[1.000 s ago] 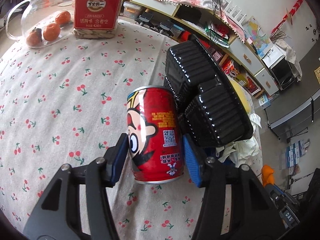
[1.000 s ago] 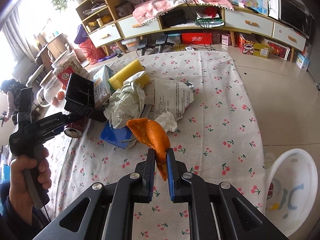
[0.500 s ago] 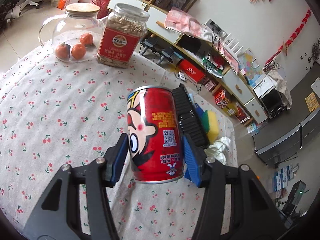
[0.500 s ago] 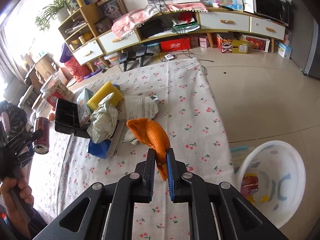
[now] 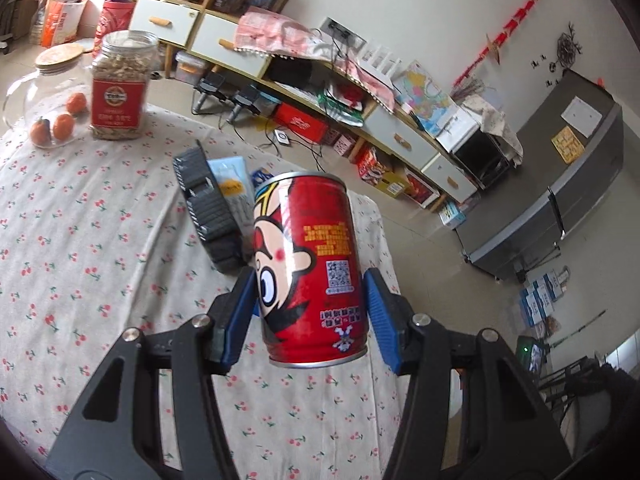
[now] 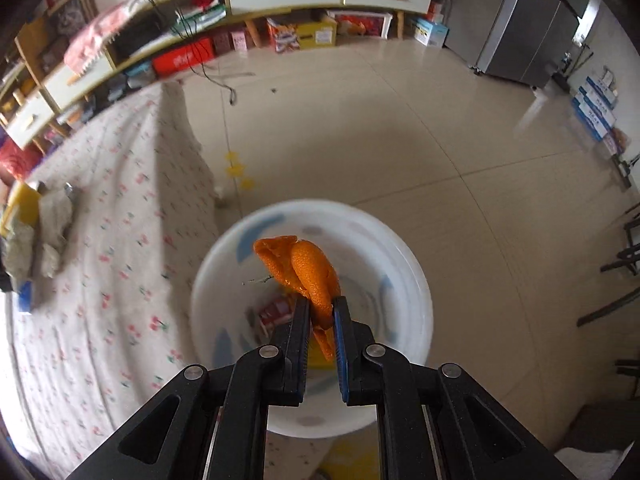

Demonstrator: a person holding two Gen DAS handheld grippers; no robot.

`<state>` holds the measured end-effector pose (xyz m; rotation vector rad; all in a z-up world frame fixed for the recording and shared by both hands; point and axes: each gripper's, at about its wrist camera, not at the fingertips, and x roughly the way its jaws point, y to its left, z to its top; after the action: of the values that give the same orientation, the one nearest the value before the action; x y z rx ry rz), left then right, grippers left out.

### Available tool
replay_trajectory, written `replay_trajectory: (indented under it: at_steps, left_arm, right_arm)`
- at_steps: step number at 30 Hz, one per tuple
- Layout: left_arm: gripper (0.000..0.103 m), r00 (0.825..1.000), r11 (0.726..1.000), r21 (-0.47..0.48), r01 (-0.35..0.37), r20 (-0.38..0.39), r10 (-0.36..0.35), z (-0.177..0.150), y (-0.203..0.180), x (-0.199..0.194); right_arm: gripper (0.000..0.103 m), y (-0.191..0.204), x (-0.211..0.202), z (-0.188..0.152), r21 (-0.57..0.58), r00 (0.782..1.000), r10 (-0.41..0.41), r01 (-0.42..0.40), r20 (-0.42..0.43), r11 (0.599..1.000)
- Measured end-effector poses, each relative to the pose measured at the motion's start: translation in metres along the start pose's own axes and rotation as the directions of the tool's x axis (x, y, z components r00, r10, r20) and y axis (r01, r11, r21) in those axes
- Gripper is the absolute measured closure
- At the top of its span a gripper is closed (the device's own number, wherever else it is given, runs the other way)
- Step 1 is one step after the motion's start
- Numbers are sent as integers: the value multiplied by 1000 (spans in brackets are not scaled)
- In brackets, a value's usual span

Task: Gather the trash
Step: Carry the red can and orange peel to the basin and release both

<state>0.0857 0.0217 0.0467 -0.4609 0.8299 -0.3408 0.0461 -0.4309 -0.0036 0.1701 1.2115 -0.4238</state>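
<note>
My left gripper [image 5: 308,312] is shut on a red drink can [image 5: 310,268] with a cartoon face, held upright in the air above the cherry-print tablecloth [image 5: 80,248]. Behind the can lie a black plastic tray [image 5: 208,208] and a pale blue carton [image 5: 234,192]. My right gripper [image 6: 321,320] is shut on a piece of orange peel [image 6: 304,272] and hangs over a white basin [image 6: 404,276] on the floor beside the table. Inside the basin lies a red wrapper [image 6: 276,312].
A seed jar [image 5: 120,88] and a glass jug with oranges [image 5: 44,96] stand at the table's far side. In the right wrist view, crumpled paper [image 6: 48,236] and a yellow sponge [image 6: 20,208] lie on the table at left. Shelves and a low cabinet line the wall.
My left gripper has lifted the can off the table, away from the black tray. My right gripper has carried the peel from above the table to over the basin.
</note>
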Motion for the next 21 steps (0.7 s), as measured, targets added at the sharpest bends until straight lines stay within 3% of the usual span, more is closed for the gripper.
replay_trajectory:
  at_steps: [3,5,7,11,16,18,21]
  left_arm:
    - [47,997,998,54,37,-66,-33,-18,-26,20]
    - [47,993,994,90,59,-104,-49,-29,-43,31]
    - [47,989,989,125,81,-136,-64,-38,-60,40]
    - [47,972,973,184,140,-215,-99,-59,-93,61]
    - [47,935,937,273,220,-334,-123,-91,-144,99]
    - [47,914,920,296,256,-385,-130,-103,-164,117]
    - [47,875,896,318,311,-464,-139,-125,-192,143]
  right_arm:
    - [89,2,13,-5,-46,995,-79,77,-54,996]
    - [81,-1,14,-5,-43,990,-123,121,-65,992]
    - [60,-6,10,-2,-18,991,-123,122,-44,992]
    - [54,-15,-6,2,44,996,-89,88,17,995]
    - [48,-47,-31,9,193,992,-65,44,107,980]
    - [42,-65,-41,6,271,988,-49,8,146,963]
    - [42,-88,-48,3,366,983,-51,-17,175,931]
